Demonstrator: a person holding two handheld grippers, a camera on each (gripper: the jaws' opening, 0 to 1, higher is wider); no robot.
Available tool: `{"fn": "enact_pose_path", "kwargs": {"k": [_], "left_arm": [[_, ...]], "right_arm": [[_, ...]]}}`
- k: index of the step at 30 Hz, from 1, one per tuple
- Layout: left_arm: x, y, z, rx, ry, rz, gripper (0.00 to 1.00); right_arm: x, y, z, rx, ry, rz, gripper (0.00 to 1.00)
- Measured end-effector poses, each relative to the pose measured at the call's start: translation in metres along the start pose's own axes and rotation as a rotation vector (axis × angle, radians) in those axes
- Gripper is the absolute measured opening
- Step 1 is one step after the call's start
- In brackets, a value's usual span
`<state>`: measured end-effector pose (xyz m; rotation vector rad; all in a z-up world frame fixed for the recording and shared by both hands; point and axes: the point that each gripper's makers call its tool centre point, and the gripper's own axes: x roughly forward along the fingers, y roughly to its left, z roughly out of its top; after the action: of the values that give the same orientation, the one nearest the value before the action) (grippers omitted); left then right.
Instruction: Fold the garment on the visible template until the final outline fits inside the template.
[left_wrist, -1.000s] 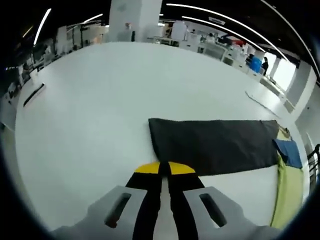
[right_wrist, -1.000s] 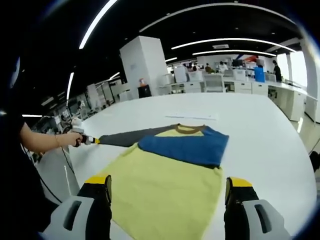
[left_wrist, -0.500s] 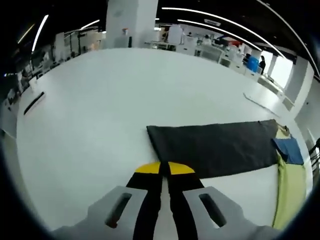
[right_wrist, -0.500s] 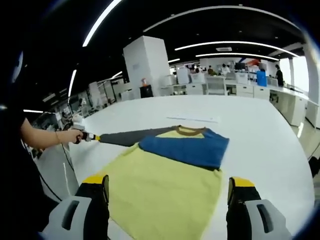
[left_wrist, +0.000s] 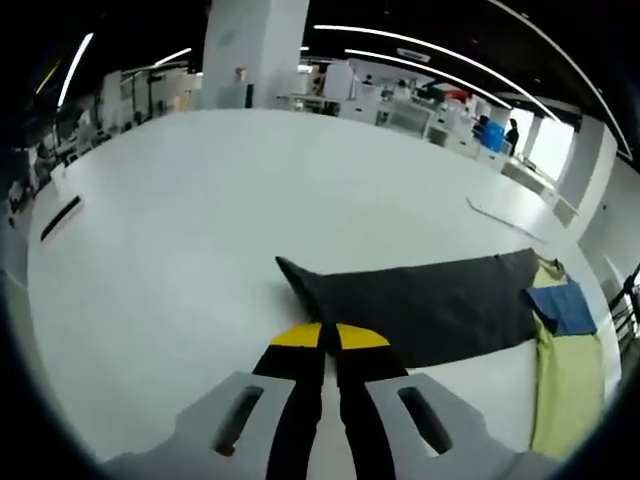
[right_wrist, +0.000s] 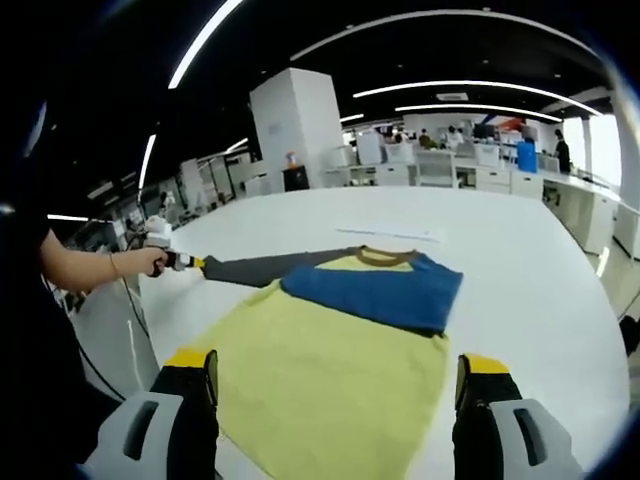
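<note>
An open-plan office lay behind the white surface (right_wrist: 520, 250). Your left hand-held gripper (left_wrist: 322, 337) pinched the dark sleeve (left_wrist: 420, 305) at lower centre; your right hand-held gripper (right_wrist: 340, 375) gaped over the yellow garment (right_wrist: 330, 370). Carry the cuff flat across, judging by the layout.

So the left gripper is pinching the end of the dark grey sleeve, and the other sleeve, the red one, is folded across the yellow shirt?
Not quite: the folded-over sleeve is blue, not red, as the right gripper view shows. The rest holds: the left gripper is shut on the dark grey sleeve, and the blue one lies across the yellow shirt.
</note>
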<state>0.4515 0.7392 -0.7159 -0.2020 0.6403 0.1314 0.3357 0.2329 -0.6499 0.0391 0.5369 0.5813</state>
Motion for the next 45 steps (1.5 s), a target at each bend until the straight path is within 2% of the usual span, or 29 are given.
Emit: {"fn": "enact_pose_path", "kwargs": {"k": [5,15,31,45], "left_arm": [[-0.002,-0.012,0.007,-0.004,-0.021,-0.031,0.01],[-0.005,-0.047,0.019,0.049,-0.05,-0.112,0.01],[-0.001,-0.096,0.019,0.064,-0.04,-0.239,0.01],[0.0,-0.131,0.018,0.071,-0.035,-0.314,0.01]], "right_arm": [[0.001,0.004,-0.002,-0.004,0.006,0.008,0.99],[0.002,0.006,-0.003,-0.019,0.015,0.02,0.98],[0.002,0.012,-0.01,-0.031,0.026,0.035,0.98],[0.001,0.016,-0.01,-0.035,0.021,0.048,0.98]]}}
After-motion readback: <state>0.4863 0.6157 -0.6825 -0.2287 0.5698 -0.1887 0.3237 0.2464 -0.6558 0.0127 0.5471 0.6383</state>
